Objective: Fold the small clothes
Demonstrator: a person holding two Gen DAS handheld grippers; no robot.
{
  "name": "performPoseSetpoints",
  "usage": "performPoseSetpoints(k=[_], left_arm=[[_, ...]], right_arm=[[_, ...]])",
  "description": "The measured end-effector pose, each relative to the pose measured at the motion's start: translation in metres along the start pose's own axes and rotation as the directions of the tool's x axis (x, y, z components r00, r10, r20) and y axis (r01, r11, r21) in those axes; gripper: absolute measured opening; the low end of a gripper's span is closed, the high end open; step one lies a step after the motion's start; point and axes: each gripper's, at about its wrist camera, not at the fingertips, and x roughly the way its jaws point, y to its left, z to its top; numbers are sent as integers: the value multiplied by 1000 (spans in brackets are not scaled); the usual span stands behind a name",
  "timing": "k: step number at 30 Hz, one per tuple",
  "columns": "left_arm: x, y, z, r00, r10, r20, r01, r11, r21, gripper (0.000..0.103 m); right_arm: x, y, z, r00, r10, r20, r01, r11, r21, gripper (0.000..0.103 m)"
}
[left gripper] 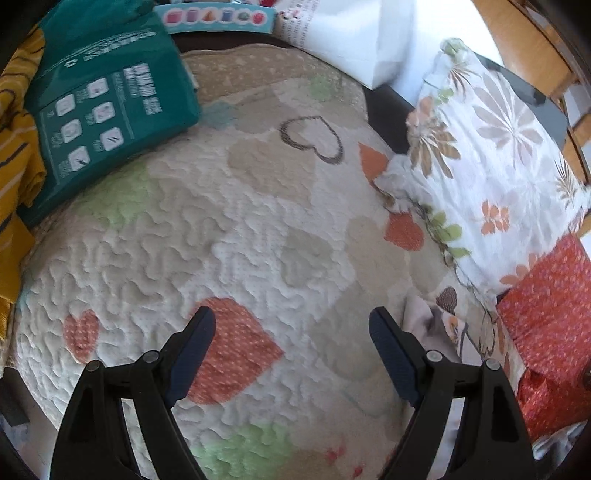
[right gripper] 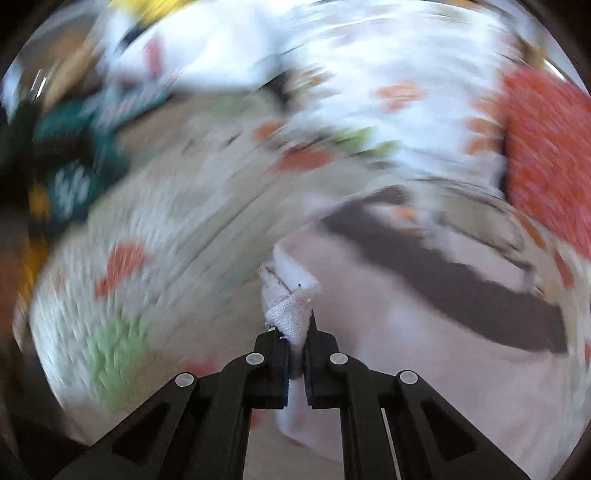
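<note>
My left gripper is open and empty, hovering over a quilted mat printed with hearts. A pale garment with brown and orange prints lies just right of its right finger. My right gripper is shut on a bunched white hem of that small pale garment, which spreads to the right with a dark brown patch. The right wrist view is heavily motion-blurred.
A teal package and yellow striped cloth sit at the mat's left edge. A floral pillow and red dotted fabric lie at the right. A white paper bag stands at the back.
</note>
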Motion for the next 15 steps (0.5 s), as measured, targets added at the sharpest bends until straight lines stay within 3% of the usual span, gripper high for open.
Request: performPoseSetpoints(k=[5, 8, 9, 11, 15], left_arm=[[10, -36, -22, 1000, 7, -26, -5, 995, 96, 84], [17, -62, -39, 999, 6, -49, 2, 986, 166, 84], [20, -69, -45, 998, 5, -56, 6, 983, 183, 84], [27, -91, -60, 996, 2, -84, 18, 972, 233, 84], [38, -131, -92, 992, -12, -128, 52, 947, 316, 84]], right_arm=[[-80, -130, -24, 995, -90, 52, 73, 964, 256, 6], [-107, -197, -68, 988, -155, -7, 146, 911, 385, 6], [-108, -215, -88, 982, -178, -62, 188, 895, 403, 6], [-102, -237, -115, 977, -169, -134, 211, 870, 446, 6], [-100, -250, -138, 983, -106, -149, 168, 847, 504, 6]])
